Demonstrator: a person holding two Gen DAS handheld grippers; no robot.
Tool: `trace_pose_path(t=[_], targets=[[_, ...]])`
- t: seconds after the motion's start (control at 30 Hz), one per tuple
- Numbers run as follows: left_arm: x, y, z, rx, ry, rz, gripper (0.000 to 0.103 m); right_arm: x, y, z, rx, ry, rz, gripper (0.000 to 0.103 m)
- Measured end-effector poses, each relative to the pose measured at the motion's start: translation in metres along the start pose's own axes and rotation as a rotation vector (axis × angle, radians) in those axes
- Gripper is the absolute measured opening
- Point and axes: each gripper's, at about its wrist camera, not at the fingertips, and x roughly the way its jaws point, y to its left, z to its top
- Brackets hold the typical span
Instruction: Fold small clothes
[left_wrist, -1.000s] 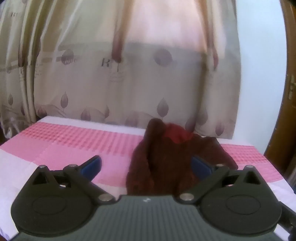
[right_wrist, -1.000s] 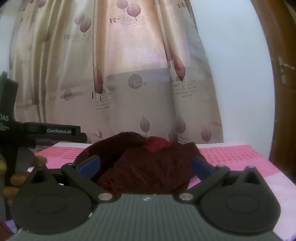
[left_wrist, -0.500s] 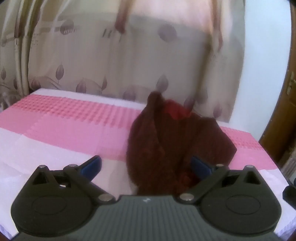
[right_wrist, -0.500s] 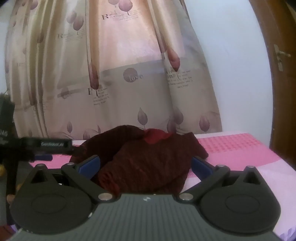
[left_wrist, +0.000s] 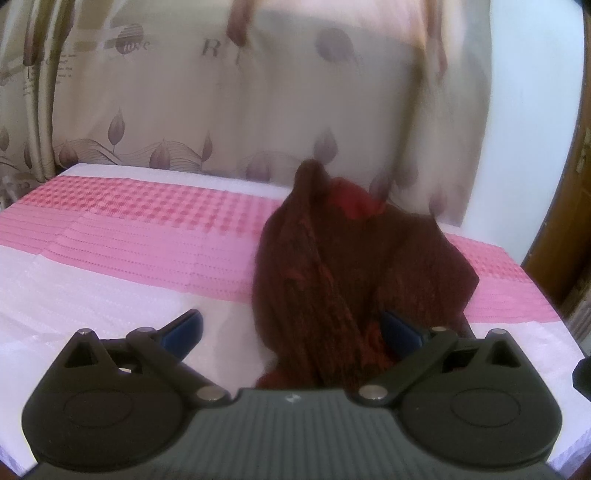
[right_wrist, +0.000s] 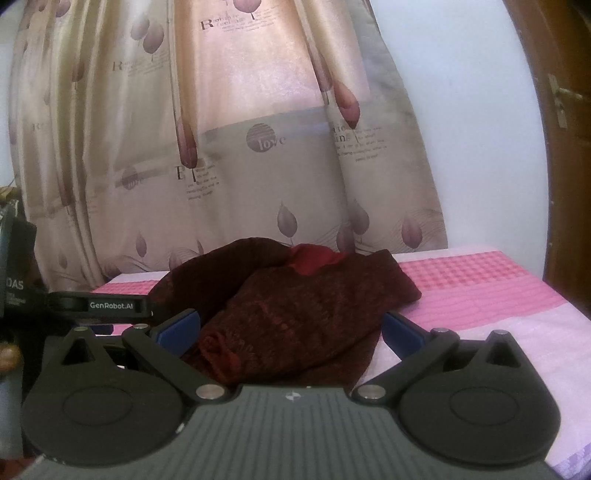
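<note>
Largest in both views is the beige leaf-printed curtain hanging behind the pink-and-white checked cloth covering the table, on which the crumpled dark maroon knitted garment lies in a heap toward the table's right and far side, with a brighter red patch at its top. The left gripper is spread wide and holds nothing, its right blue pad just at the near edge of the heap and its left one over bare cloth; the right gripper is likewise spread and empty, the heap lying between its pads. Likely hazards, as judgement: with no hem or sleeve laid out, closing either gripper here may catch several bunched layers at once and lift the whole lump rather than one edge; the loose knit may snag on a pad; dragging could wrinkle the tablecloth. The left view alone shows the bare expanse of table left of the garment, room for spreading it. The right view alone shows the other gripper's black body marked "GenRobot.AI" at its left, and a wooden door with a handle.
</note>
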Motion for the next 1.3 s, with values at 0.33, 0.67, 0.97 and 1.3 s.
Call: trace_pose_path(t=[0.33,0.67,0.97,1.3], targets=[[-0.0012,-0.0044,-0.0029,0.011,-0.005,0.012,0.103,0.0021,0.0021,-0.0031,0.01,0.02,0.014,0.103],[-0.004,-0.0029,-0.0018,0.033,-0.021,0.028,0.103,0.0022,0.0039,-0.0049,0.017,0.027,0.018,0.103],[-0.0046,-0.008,-0.0027,0.045,-0.021,0.025,0.103,0.0037,0.0062,-0.0066,0.023,0.036,0.018,0.103],[-0.003,-0.0088,-0.0026,0.054,-0.02,0.03,0.103,0.0063,0.0047,-0.0074,0.027,0.044,0.017,0.103]])
